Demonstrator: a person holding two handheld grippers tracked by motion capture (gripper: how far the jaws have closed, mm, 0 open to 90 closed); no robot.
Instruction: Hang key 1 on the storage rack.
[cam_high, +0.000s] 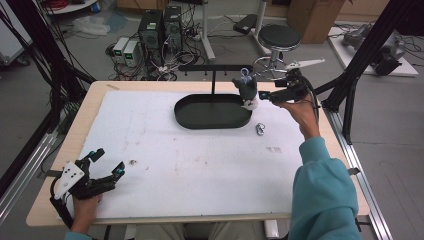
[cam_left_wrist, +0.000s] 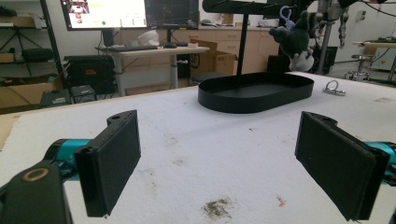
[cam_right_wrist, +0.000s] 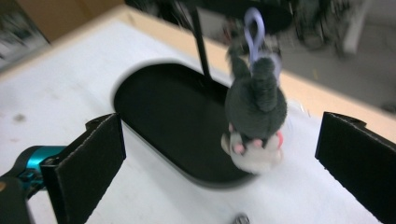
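Beside plush toy (cam_right_wrist: 256, 112), jaws wide, empty.

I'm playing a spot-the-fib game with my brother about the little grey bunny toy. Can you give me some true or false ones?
1. The plush toy hangs by its purple loop from the stand's bar. True.
2. The right gripper squeezes the toy. False: its jaws stand open, with the toy between them but untouched.
3. The black tray has keys lying in it. False: nothing is seen in it.
4. A small metal clip lies on the white mat beside the tray. True.
5. The left gripper holds the clip. False: it is open and holds nothing, near the table's front corner.
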